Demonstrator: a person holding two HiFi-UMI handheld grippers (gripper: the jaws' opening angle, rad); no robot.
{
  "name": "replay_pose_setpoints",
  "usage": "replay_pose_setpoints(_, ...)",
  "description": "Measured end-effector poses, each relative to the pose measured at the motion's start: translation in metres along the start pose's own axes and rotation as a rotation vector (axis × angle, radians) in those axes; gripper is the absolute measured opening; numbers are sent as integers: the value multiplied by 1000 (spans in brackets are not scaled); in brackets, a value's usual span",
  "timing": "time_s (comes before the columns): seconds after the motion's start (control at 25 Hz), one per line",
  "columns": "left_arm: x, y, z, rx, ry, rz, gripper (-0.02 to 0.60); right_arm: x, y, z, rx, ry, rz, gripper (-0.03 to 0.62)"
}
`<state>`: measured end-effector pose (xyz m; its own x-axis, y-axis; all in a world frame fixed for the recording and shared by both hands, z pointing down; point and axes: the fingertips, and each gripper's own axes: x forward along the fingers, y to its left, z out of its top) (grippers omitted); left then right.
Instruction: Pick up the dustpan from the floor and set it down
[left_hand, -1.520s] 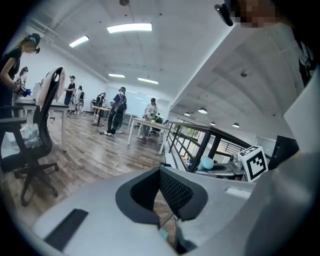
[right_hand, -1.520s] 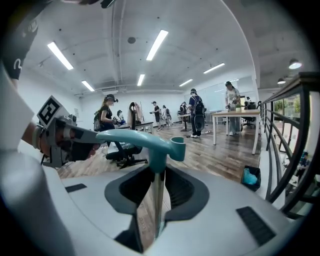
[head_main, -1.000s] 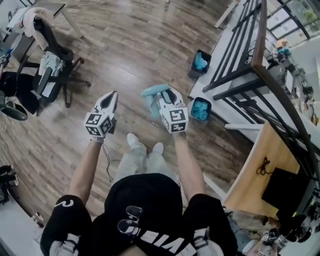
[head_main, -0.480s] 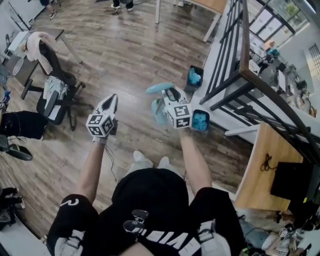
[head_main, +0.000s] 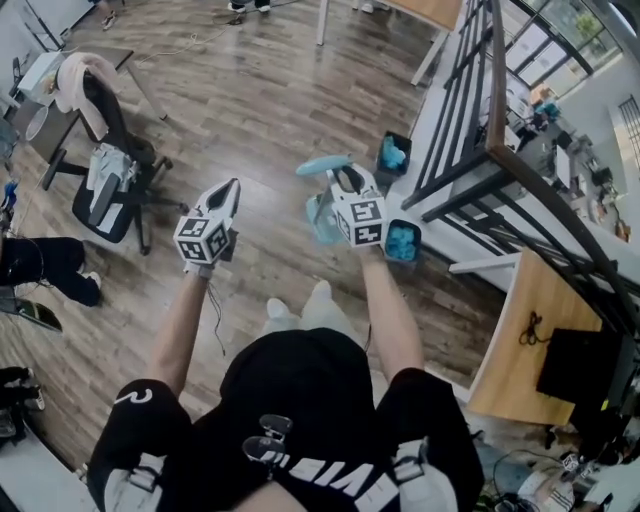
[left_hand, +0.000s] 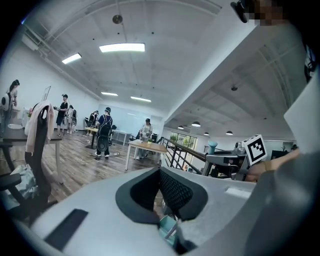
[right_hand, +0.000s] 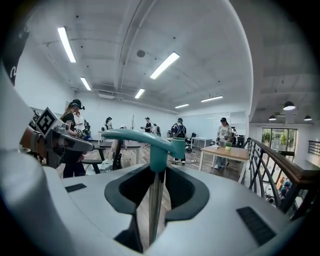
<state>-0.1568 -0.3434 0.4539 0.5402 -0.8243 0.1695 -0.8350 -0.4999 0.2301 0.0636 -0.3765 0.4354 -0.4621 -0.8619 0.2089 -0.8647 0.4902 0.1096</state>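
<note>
My right gripper (head_main: 341, 181) is shut on the thin metal shaft (right_hand: 154, 205) of the dustpan, just under its teal handle (right_hand: 144, 137). In the head view the teal handle (head_main: 322, 165) sticks out to the left of the jaws. The pale blue pan (head_main: 322, 222) hangs below the gripper, off the wooden floor. My left gripper (head_main: 229, 191) is held at about the same height to the left, jaws together with nothing in them. In the left gripper view the left gripper (left_hand: 163, 200) shows only floor through its narrow gap.
An office chair (head_main: 108, 175) draped with clothes stands at the left. Two dark bins (head_main: 392, 152) (head_main: 403, 241) with blue contents sit by a black stair railing (head_main: 478, 150) on the right. A wooden desk (head_main: 520, 330) lies further right. Several people and tables are at the far end of the room.
Both grippers have come up, and the dustpan has risen off the floor with the right one. The person's feet have shifted a little.
</note>
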Motion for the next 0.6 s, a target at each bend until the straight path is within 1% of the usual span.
replay_pose_setpoints(0.2, 15, 13, -3, 8, 12, 12, -3, 25, -5, -14, 5, 3, 20, 86)
replay_pose_setpoints(0.36, 34, 33, -5, 8, 16, 38, -3, 54, -10, -27, 17, 12, 42, 86)
replay_pose_setpoints(0.6, 75, 65, -14, 3, 38, 85, -3, 109, -25, -61, 30, 63, 75, 86)
